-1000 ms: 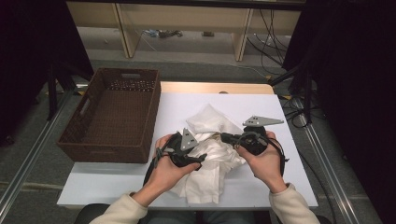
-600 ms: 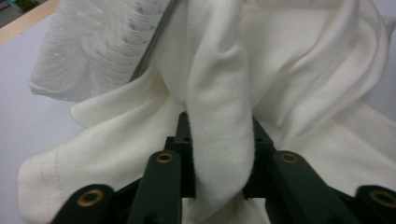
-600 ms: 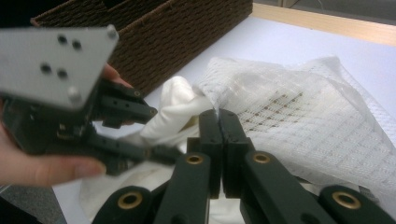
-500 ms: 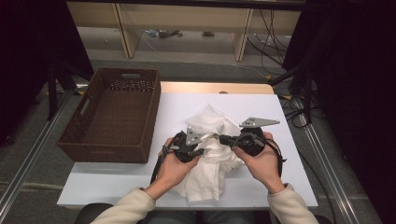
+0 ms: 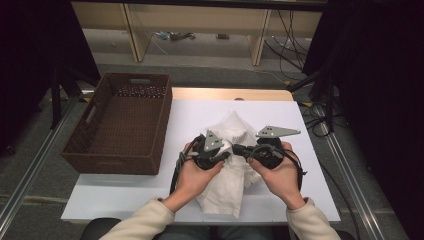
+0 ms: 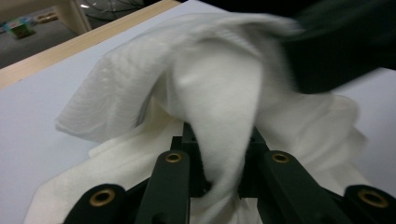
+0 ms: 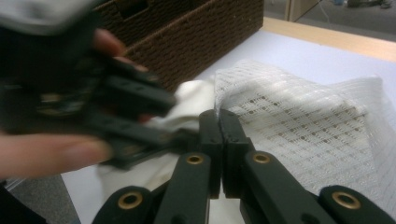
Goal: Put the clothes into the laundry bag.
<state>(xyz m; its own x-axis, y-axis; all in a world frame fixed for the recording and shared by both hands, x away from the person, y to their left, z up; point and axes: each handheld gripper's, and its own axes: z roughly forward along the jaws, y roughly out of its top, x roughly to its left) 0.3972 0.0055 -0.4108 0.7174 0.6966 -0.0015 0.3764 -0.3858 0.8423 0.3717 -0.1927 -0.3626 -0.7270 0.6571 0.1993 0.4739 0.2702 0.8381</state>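
**On the white worktop, a second grip lands on the cloth**

At the left of the worktop (image 5: 125,195) sits the brown wicker basket (image 5: 120,125), with nothing showing inside it and well apart from the work. Just right of it, near the middle, the white cloth (image 5: 227,182) lies crumpled, one part peaked up between the 2 tools and the rest trailing toward the person's edge.

The left hand-held gripper (image 6: 219,154) has just been closing: a second ago its jaws stood wide beside the cloth, and now they pinch a thick fold that rises between them in the left gripper view. The hand has also slid inward, toward its partner.

The right hand-held gripper (image 7: 218,140) has not budged; its jaws meet tight on the thin waffle-textured layer of the cloth in its own view.

So both tools now hold the cloth close together. I'd judge the person is set to draw the 2 grips apart to spread or fold it, perhaps before it goes to the basket.
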